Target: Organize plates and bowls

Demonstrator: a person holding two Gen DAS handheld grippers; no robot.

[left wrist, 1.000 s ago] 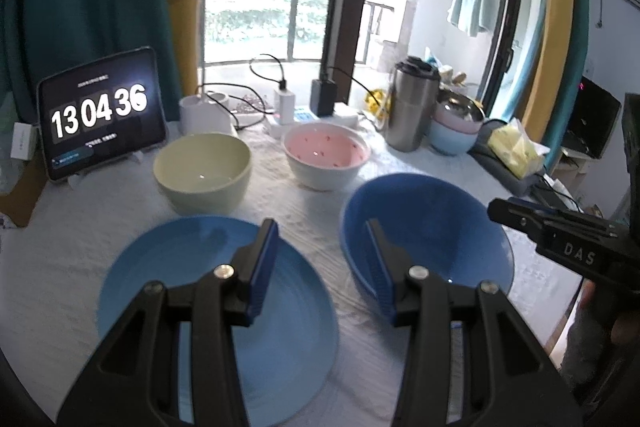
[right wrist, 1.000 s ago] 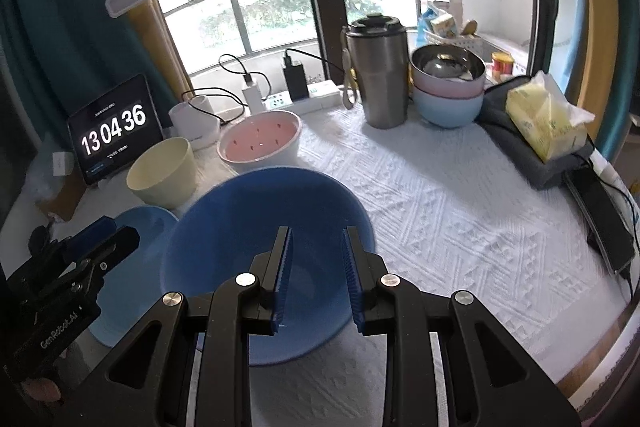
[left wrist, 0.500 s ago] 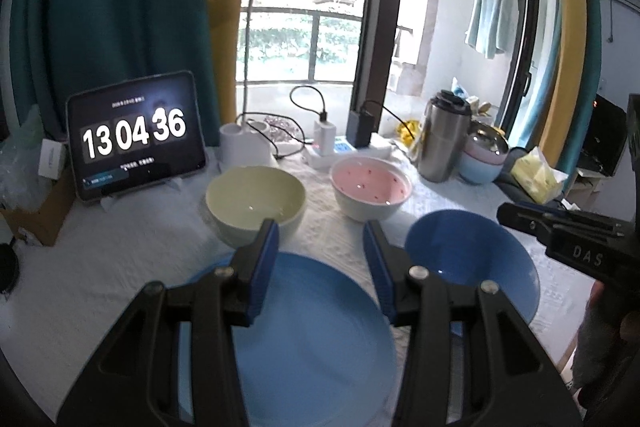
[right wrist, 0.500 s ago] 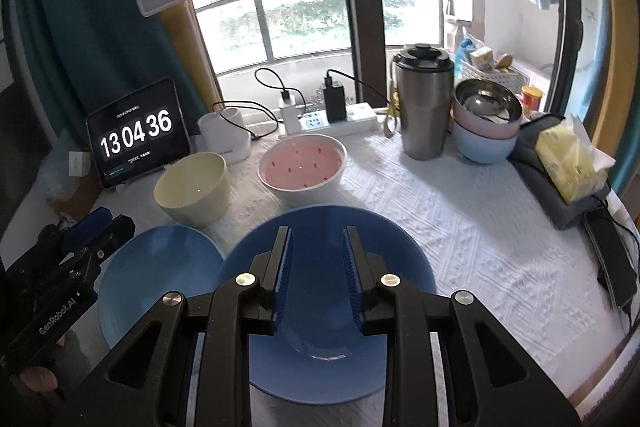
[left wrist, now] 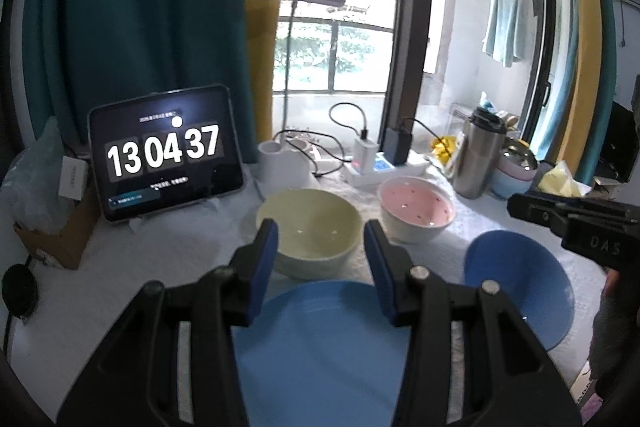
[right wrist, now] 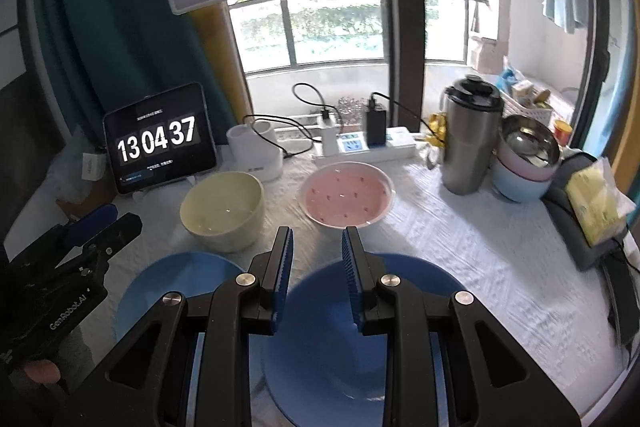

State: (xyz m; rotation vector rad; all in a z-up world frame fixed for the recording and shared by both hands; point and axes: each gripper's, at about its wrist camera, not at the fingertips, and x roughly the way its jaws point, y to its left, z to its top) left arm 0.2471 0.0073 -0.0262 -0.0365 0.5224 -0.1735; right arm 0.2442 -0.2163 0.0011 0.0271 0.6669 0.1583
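Note:
Four dishes lie on the white cloth. A blue plate (left wrist: 320, 347) sits nearest at the left, with a blue bowl (left wrist: 516, 287) to its right. Behind them stand a cream bowl (left wrist: 308, 231) and a pink bowl (left wrist: 416, 207). My left gripper (left wrist: 319, 231) hovers open above the plate's far rim, holding nothing. In the right wrist view my right gripper (right wrist: 317, 233) hangs open above the blue bowl (right wrist: 320, 347), also with nothing in it. That view also shows the blue plate (right wrist: 176, 279), cream bowl (right wrist: 222, 211), pink bowl (right wrist: 346, 195) and left gripper (right wrist: 100, 227).
A tablet clock (right wrist: 160, 139), a white lamp base (right wrist: 256, 151) and a power strip with chargers (right wrist: 360, 143) line the back. A steel tumbler (right wrist: 470, 139), stacked bowls (right wrist: 524, 163) and a tissue pack (right wrist: 596, 203) stand at the right.
Both grippers have drawn back and risen from low over the blue plate and blue bowl, so more of the table shows. The dishes have not moved.

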